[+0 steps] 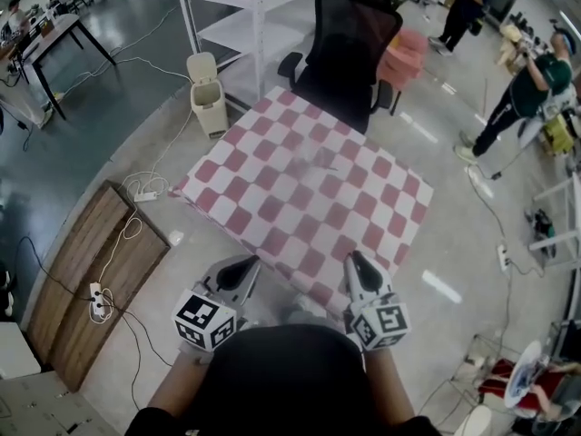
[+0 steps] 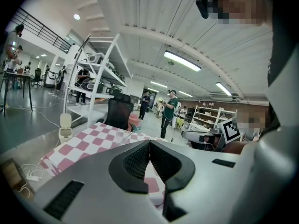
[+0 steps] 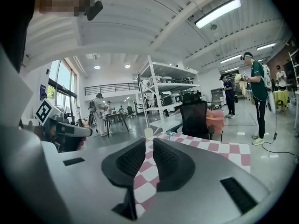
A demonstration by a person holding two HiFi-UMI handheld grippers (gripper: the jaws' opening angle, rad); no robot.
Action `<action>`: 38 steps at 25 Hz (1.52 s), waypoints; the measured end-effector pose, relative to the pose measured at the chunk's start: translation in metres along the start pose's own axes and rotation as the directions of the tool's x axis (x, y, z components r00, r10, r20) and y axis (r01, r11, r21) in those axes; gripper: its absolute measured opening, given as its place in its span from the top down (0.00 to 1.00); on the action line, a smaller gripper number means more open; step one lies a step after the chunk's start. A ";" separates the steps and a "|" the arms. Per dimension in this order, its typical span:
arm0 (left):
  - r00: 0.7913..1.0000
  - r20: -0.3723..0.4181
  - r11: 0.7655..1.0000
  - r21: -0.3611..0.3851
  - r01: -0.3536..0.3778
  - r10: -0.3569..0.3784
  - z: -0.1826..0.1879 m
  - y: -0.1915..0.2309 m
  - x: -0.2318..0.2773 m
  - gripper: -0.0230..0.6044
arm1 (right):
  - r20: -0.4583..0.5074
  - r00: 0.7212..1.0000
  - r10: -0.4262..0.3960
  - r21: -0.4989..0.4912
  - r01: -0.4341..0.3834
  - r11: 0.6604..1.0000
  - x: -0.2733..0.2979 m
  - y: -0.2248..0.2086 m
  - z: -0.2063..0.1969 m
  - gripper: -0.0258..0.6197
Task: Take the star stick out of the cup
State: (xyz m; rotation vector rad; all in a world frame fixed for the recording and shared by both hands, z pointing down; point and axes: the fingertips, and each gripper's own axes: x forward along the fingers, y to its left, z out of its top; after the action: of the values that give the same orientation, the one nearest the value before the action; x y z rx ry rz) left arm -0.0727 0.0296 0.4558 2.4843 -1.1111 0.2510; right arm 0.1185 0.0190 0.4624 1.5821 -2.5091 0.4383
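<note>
I see the desk [image 1: 309,198] covered in a pink-and-white checkerboard. Behind it the chair [image 1: 349,44] is black, the bin [image 1: 207,94] is cream and the floor [image 1: 436,243] is grey. My left gripper [image 1: 247,266] and right gripper [image 1: 356,262] are grey, with black-and-white marker squares.

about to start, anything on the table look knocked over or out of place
Nothing stands out. The checkered table holds only a small blurred thing near its middle, too faint to tell if it is upright. The left claw and right claw are shut and empty.
</note>
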 end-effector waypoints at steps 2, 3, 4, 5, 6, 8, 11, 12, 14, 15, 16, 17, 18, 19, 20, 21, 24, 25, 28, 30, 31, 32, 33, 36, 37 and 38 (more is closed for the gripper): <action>1.000 -0.009 1.000 0.006 -0.010 0.010 0.005 -0.001 0.014 0.90 | -0.005 1.000 0.015 -0.004 -0.015 1.000 0.005 -0.011 0.002 0.87; 1.000 -0.013 1.000 0.009 -0.014 0.014 0.007 -0.002 0.020 0.90 | -0.007 1.000 0.021 -0.005 -0.021 1.000 0.008 -0.016 0.002 0.87; 1.000 -0.018 1.000 0.012 -0.017 0.018 0.008 -0.003 0.026 0.90 | -0.007 1.000 0.029 -0.004 -0.029 1.000 0.010 -0.021 0.003 0.87; 1.000 -0.023 1.000 0.015 -0.021 0.022 0.010 -0.004 0.032 0.90 | -0.003 0.999 0.037 -0.001 -0.037 0.999 0.012 -0.026 0.004 0.87; 0.999 -0.028 1.000 0.019 -0.025 0.026 0.012 -0.005 0.037 0.90 | 0.001 0.999 0.045 0.005 -0.045 0.999 0.014 -0.032 0.005 0.87; 0.999 -0.038 0.999 0.028 -0.031 0.032 0.015 -0.007 0.048 0.90 | 0.005 0.998 0.057 0.017 -0.057 0.998 0.020 -0.041 0.006 0.87; 0.998 -0.052 0.999 0.033 -0.031 0.033 0.017 -0.010 0.063 0.90 | 0.007 0.997 0.070 0.027 -0.070 0.997 0.028 -0.052 0.007 0.87; 0.998 -0.054 0.999 0.032 -0.029 0.031 0.019 -0.011 0.067 0.90 | 0.006 0.997 0.073 0.030 -0.073 0.997 0.030 -0.054 0.008 0.87; 0.998 -0.057 0.999 0.034 -0.022 0.024 0.022 -0.011 0.074 0.90 | 0.003 0.998 0.069 0.037 -0.070 0.997 0.035 -0.058 0.011 0.87; 0.998 -0.059 0.999 0.037 -0.017 0.019 0.024 -0.011 0.077 0.90 | 0.004 0.998 0.064 0.041 -0.064 0.997 0.037 -0.060 0.013 0.87; 0.998 -0.061 0.999 0.038 -0.011 0.013 0.025 -0.010 0.080 0.90 | 0.003 0.998 0.057 0.045 -0.057 0.997 0.039 -0.063 0.014 0.87; 0.998 -0.064 0.999 0.037 -0.005 0.007 0.026 -0.009 0.083 0.90 | 0.001 0.999 0.050 0.048 -0.050 0.998 0.042 -0.066 0.015 0.87; 0.998 -0.066 0.999 0.037 0.002 0.001 0.027 -0.007 0.086 0.90 | -0.003 0.999 0.045 0.054 -0.044 0.998 0.046 -0.068 0.015 0.87; 0.998 -0.069 0.999 0.036 0.009 -0.006 0.027 -0.005 0.088 0.90 | -0.007 0.999 0.041 0.061 -0.040 0.997 0.049 -0.071 0.014 0.86; 0.997 -0.072 0.999 0.036 0.017 -0.014 0.028 -0.003 0.090 0.90 | -0.014 0.999 0.035 0.070 -0.034 0.997 0.053 -0.074 0.013 0.85; 0.997 -0.075 0.999 0.037 0.024 -0.022 0.029 0.000 0.092 0.90 | -0.022 0.999 0.027 0.081 -0.026 0.996 0.057 -0.076 0.013 0.84; 0.996 -0.083 0.998 0.041 0.048 -0.044 0.032 0.008 0.094 0.90 | -0.028 1.000 0.007 0.103 -0.004 0.995 0.069 -0.081 0.015 0.80; 0.995 -0.089 0.998 0.044 0.055 -0.051 0.033 0.012 0.094 0.90 | -0.028 1.000 -0.001 0.108 0.004 0.994 0.073 -0.082 0.016 0.79; 0.993 -0.101 0.996 0.049 0.071 -0.066 0.036 0.025 0.094 0.90 | -0.034 0.999 -0.023 0.119 0.027 0.993 0.088 -0.083 0.018 0.76; 0.992 -0.103 0.996 0.046 0.077 -0.072 0.038 0.034 0.094 0.90 | -0.039 0.999 -0.028 0.124 0.033 0.992 0.100 -0.083 0.019 0.74; 0.992 -0.103 0.996 0.044 0.077 -0.072 0.039 0.038 0.094 0.90 | -0.042 0.999 -0.030 0.125 0.035 0.992 0.106 -0.082 0.020 0.73; 0.992 -0.103 0.996 0.041 0.077 -0.072 0.039 0.042 0.094 0.90 | -0.045 0.999 -0.031 0.127 0.037 0.991 0.111 -0.083 0.020 0.72; 0.992 -0.104 0.996 0.039 0.076 -0.071 0.040 0.046 0.093 0.90 | -0.048 0.998 -0.032 0.130 0.038 0.991 0.117 -0.083 0.020 0.71; 0.991 -0.115 0.997 0.036 0.074 -0.069 0.040 0.058 0.093 0.90 | -0.061 0.998 -0.026 0.141 0.034 0.989 0.136 -0.083 0.018 0.69; 0.990 -0.121 0.997 0.037 0.072 -0.067 0.039 0.062 0.093 0.90 | -0.066 0.998 -0.025 0.145 0.034 0.989 0.142 -0.084 0.016 0.67; 0.990 -0.125 0.997 0.037 0.070 -0.065 0.039 0.066 0.093 0.90 | -0.070 0.997 -0.025 0.150 0.036 0.988 0.148 -0.085 0.014 0.67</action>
State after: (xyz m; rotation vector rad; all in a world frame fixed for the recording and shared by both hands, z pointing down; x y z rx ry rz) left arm -0.0602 -0.0895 0.4697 2.4998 -0.9790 0.4058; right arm 0.1305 -0.1471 0.5035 1.6253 -2.4493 0.6809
